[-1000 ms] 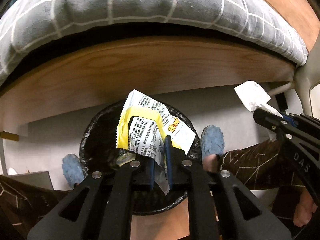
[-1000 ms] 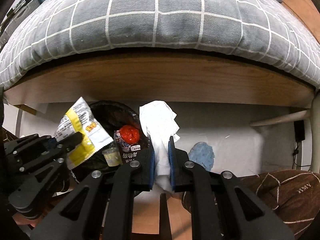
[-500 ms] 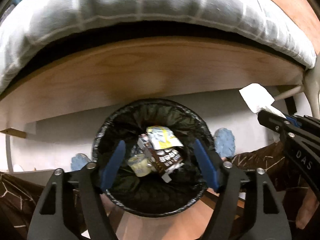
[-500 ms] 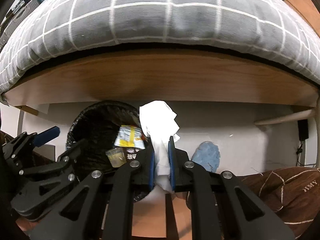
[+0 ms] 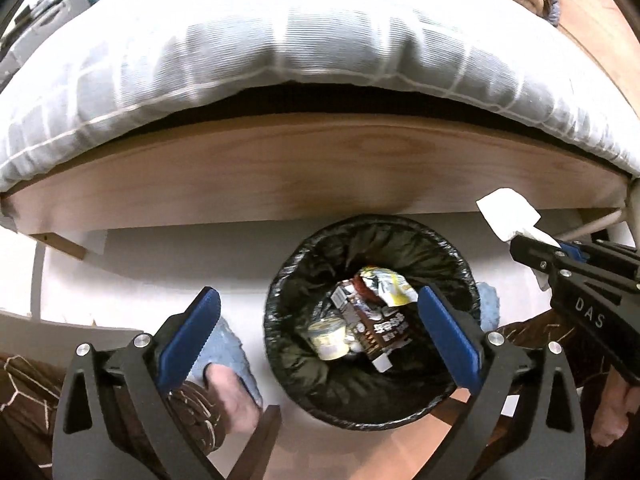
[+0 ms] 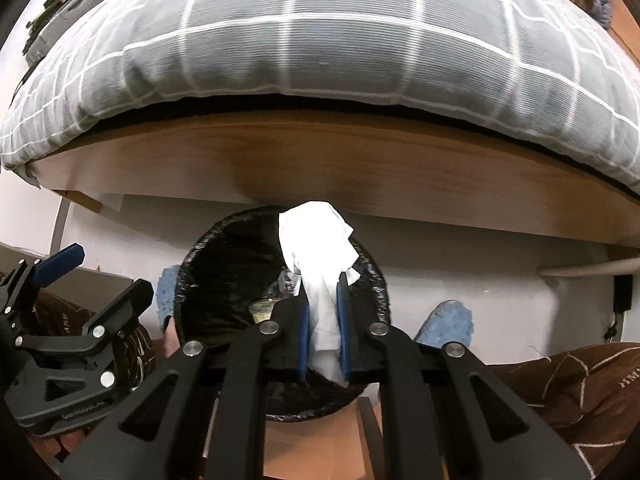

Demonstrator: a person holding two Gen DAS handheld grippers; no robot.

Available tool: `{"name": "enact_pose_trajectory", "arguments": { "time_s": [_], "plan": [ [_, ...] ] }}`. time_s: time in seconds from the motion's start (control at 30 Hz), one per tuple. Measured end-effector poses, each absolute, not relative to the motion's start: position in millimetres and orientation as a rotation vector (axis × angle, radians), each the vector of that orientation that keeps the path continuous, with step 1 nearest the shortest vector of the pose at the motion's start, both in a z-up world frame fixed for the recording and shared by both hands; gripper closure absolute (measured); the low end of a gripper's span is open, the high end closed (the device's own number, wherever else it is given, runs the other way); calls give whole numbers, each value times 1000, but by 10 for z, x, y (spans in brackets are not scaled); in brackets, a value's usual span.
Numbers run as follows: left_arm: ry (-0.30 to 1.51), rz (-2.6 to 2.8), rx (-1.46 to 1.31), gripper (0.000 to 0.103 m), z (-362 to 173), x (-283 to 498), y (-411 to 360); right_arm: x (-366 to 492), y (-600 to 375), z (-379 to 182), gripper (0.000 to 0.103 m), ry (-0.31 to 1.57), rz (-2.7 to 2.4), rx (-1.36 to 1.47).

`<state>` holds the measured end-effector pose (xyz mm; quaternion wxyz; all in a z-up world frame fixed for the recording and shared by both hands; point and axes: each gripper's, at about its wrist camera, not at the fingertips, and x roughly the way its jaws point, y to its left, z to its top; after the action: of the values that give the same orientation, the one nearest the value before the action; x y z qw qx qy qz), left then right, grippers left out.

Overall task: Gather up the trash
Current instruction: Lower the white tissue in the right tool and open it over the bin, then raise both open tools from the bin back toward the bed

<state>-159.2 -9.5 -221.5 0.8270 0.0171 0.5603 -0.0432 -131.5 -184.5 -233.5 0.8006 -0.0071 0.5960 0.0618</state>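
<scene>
Tissue drop coming up. I am holding the crumpled white paper tissue [image 6: 320, 272] clenched between the blue pads of the right claw [image 6: 322, 330], and I am hanging it over the far rim of the round bin lined with a black plastic bag [image 5: 280, 304], which is standing on the pale floor in front of the wooden bed frame [image 5: 320, 168].

To do this well, I am thinking of bringing the tissue nearer the middle of the opening before letting go; it is light and could catch on the liner's edge or drift onto the floor.

The left claw [image 5: 316, 332] is opening, with nothing between its pads. A second ago it was gripping the yellow-and-white printed snack wrapper [image 5: 384, 284]; that wrapper is now lying inside the bin on the brown carton [image 5: 368, 328], beside a small pale cup [image 5: 328, 334].
</scene>
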Motion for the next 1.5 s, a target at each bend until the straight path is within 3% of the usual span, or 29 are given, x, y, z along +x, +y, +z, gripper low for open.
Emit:
{"name": "enact_pose_trajectory", "arguments": {
  "time_s": [0.6,0.8,1.23,1.5],
  "plan": [
    [1204,-12,-65,6,-2193,-1585,519,-1321,-1333,-2418,88,1293,196,-56],
    [1194,-19,-66,6,-2161,-1583,516,-1334,-1283,-2457,73,1292,201,-87],
    [1196,-11,-69,6,-2176,-1586,521,-1355,-1325,-2357,24,1239,197,-103],
    [1175,-8,-77,6,-2071,-1574,538,-1384,-1385,-2180,10,1171,184,-128]
  ]
}}
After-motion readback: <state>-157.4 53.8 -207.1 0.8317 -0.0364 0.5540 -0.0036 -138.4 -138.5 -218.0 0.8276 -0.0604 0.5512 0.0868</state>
